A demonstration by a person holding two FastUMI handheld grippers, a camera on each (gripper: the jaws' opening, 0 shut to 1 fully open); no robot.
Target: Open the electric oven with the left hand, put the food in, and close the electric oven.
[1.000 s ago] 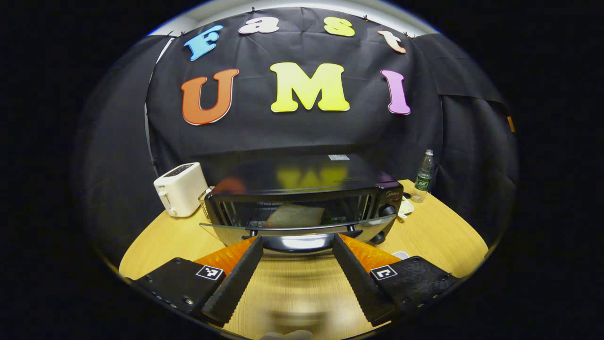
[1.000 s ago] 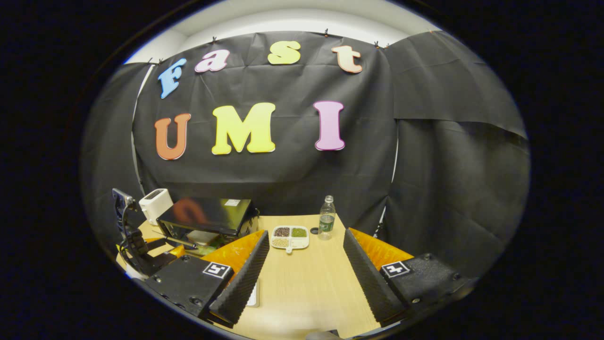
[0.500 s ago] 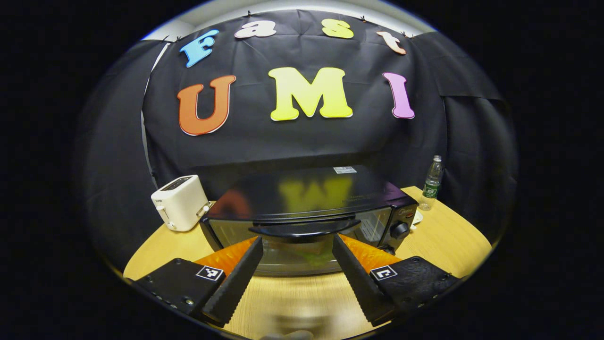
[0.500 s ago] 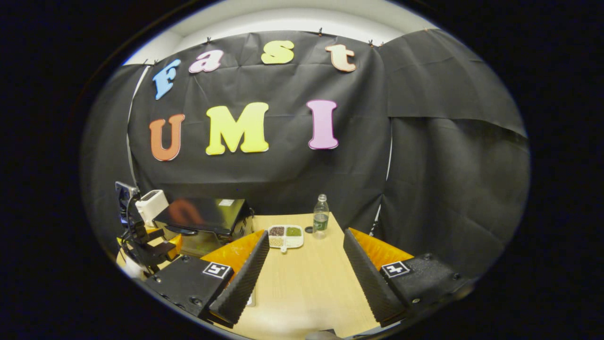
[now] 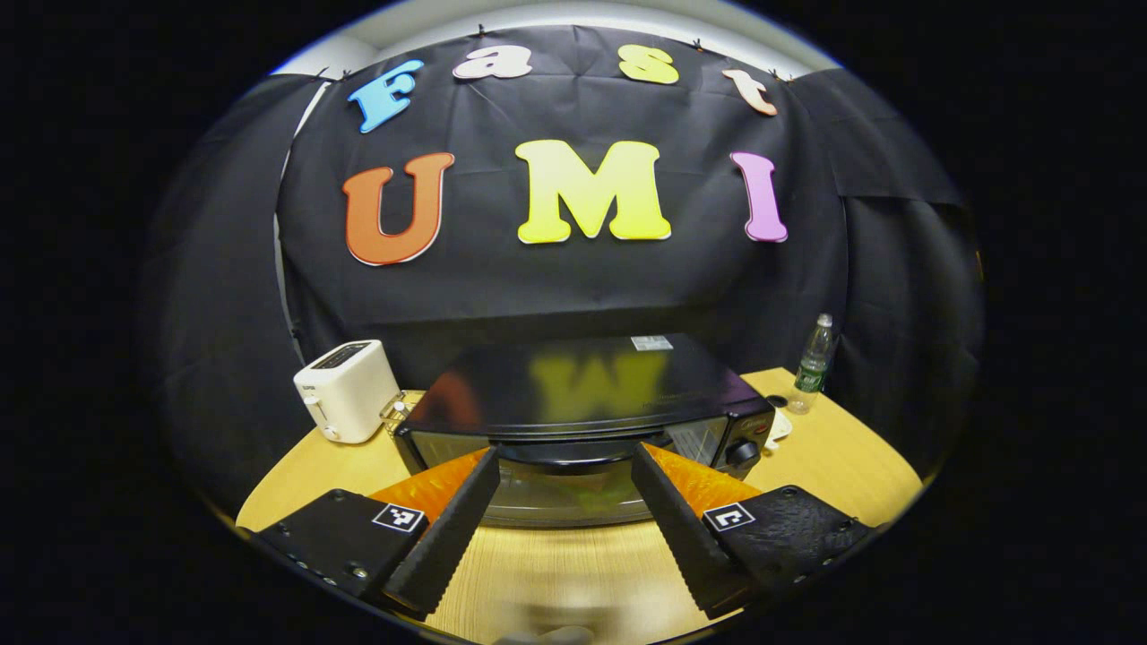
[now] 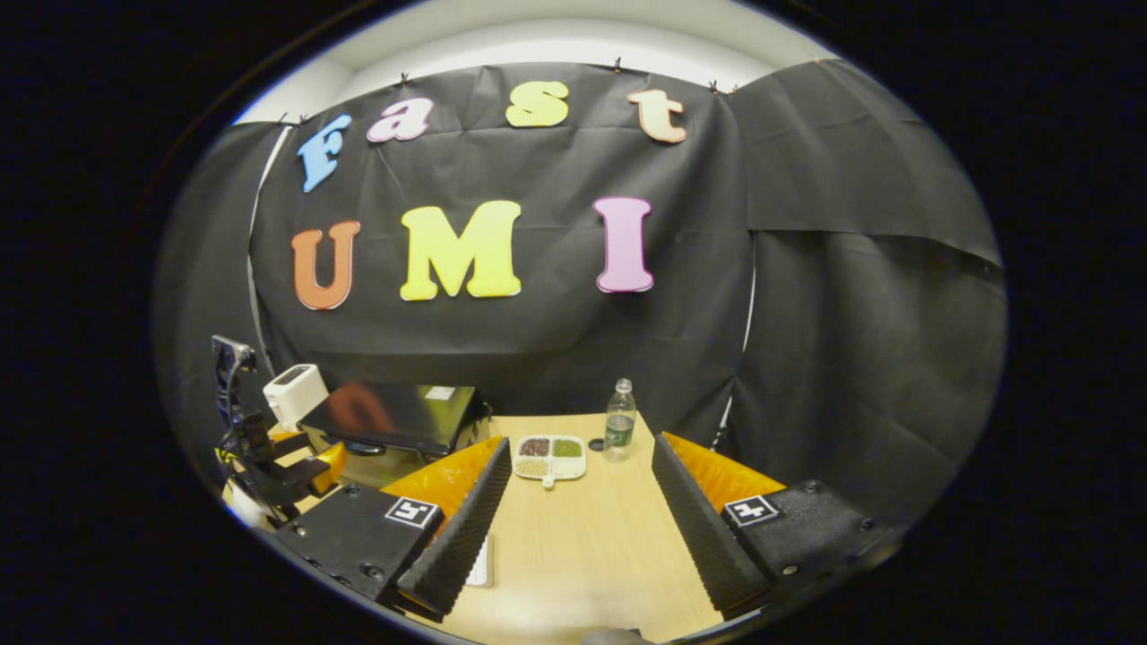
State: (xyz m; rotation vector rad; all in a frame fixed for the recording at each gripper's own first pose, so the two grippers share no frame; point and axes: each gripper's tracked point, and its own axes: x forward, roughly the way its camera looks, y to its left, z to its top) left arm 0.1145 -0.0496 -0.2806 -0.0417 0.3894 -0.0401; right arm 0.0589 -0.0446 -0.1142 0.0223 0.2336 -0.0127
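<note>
- Oven [image 5: 582, 421] sits on the wooden table [image 5: 833, 457] straight ahead of the left gripper [image 5: 563, 515], door shut; the jaws are spread wide, holding nothing, flanking the door handle [image 5: 573, 452] without clear contact.
- Right gripper [image 6: 582, 520] hangs over bare table, jaws wide apart and empty.
- Farther off: a white toaster [image 5: 345, 390], a divided dish [image 6: 550, 455], a water bottle [image 6: 618, 430].

I saw the black electric oven [image 5: 582, 394] sitting flat on the wooden table [image 5: 833, 457]. Its glass door [image 5: 573, 488] was shut, with the dark handle [image 5: 564, 452] across the top. I could not see the food.
</note>
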